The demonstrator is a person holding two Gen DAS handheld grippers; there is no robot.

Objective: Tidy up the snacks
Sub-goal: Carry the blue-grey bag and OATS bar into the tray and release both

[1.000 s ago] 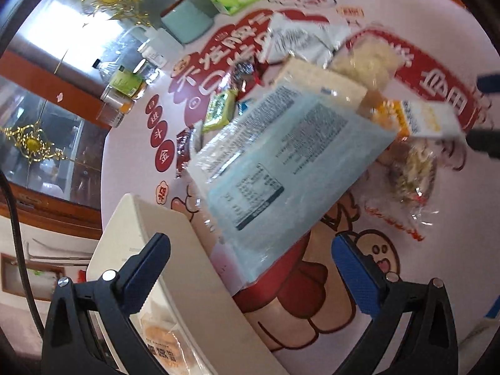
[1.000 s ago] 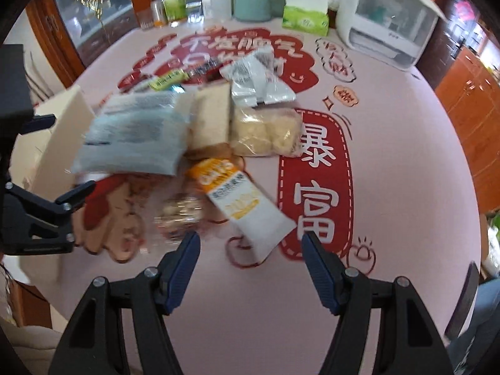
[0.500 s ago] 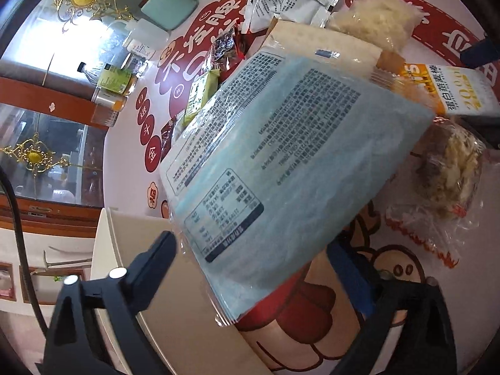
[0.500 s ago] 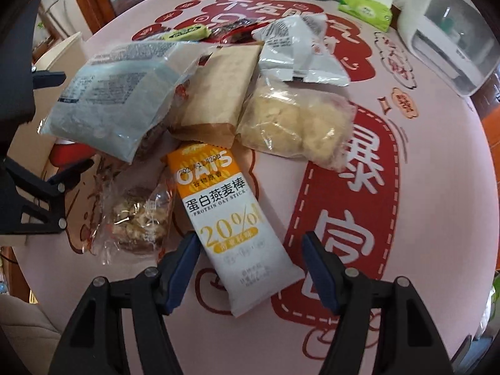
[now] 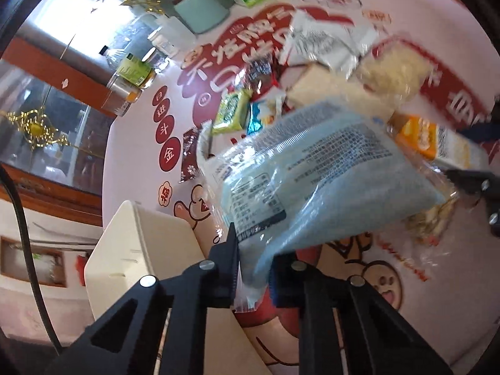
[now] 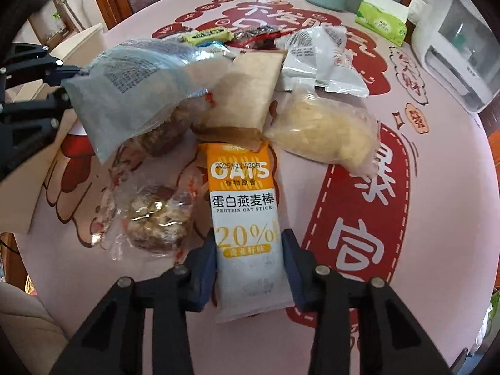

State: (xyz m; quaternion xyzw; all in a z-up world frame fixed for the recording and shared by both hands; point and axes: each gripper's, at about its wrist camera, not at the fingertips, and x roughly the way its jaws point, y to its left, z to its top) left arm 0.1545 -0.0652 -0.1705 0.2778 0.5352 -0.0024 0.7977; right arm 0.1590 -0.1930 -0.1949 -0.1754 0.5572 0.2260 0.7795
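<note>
My left gripper (image 5: pixel 254 268) is shut on the near end of a large pale-blue snack bag (image 5: pixel 315 181) and holds it lifted off the table; the bag also shows in the right wrist view (image 6: pixel 131 84). My right gripper (image 6: pixel 250 262) has its pads on both sides of the orange-and-white oat stick pack (image 6: pixel 243 215), which lies flat on the table. A cream bin (image 5: pixel 140 250) stands just left of my left gripper.
Around lie a clear bag of nut clusters (image 6: pixel 153 215), a tan pack (image 6: pixel 247 93), a bag of pale yellow snacks (image 6: pixel 328 131), a silver-white bag (image 6: pixel 318 59) and small green and red packs (image 6: pixel 209 36). A tissue pack (image 6: pixel 379 23), teal canister and white appliance (image 6: pixel 453 47) stand at the back.
My left gripper closed on the blue bag and lifted it. My right gripper moved forward and narrowed around the oat stick pack.
</note>
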